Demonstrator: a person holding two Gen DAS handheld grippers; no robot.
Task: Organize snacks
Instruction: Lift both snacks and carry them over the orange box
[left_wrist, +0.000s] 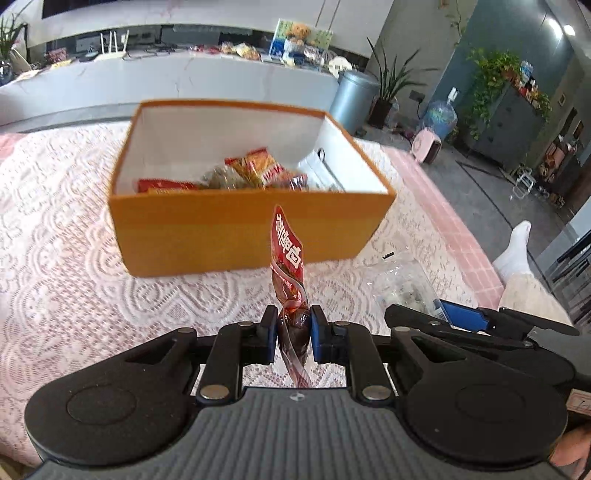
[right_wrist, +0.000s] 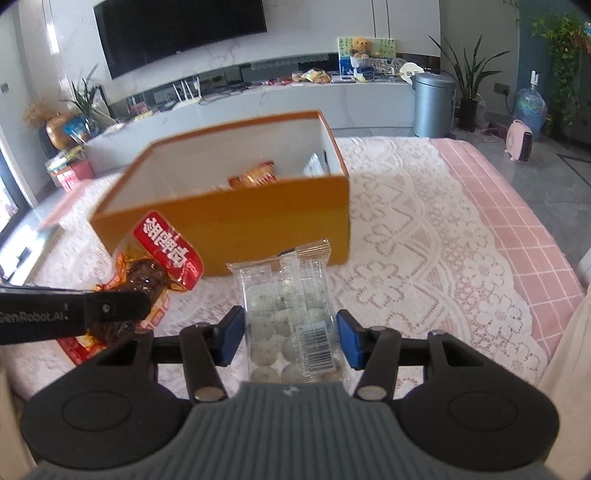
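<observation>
The left tongs are clamping a red snack packet between their blue pads, the packet standing on edge and rising in front of the near wall of the orange box. From the right wrist view the same red snack packet is showing its broad face with white characters and a dark filling, pinched by the left tongs' black finger at the left edge. The right tongs are standing spread wide, their blue pads flanking but not touching a clear packet of 6 or so pale round sweets, which is lying flat on the white lace cloth just in front of the orange box. The box is sitting open on the cloth, its white interior holding several red and yellow wrapped snacks piled toward the near wall. A pink checked cover is showing beneath the lace along the right edge.
</observation>
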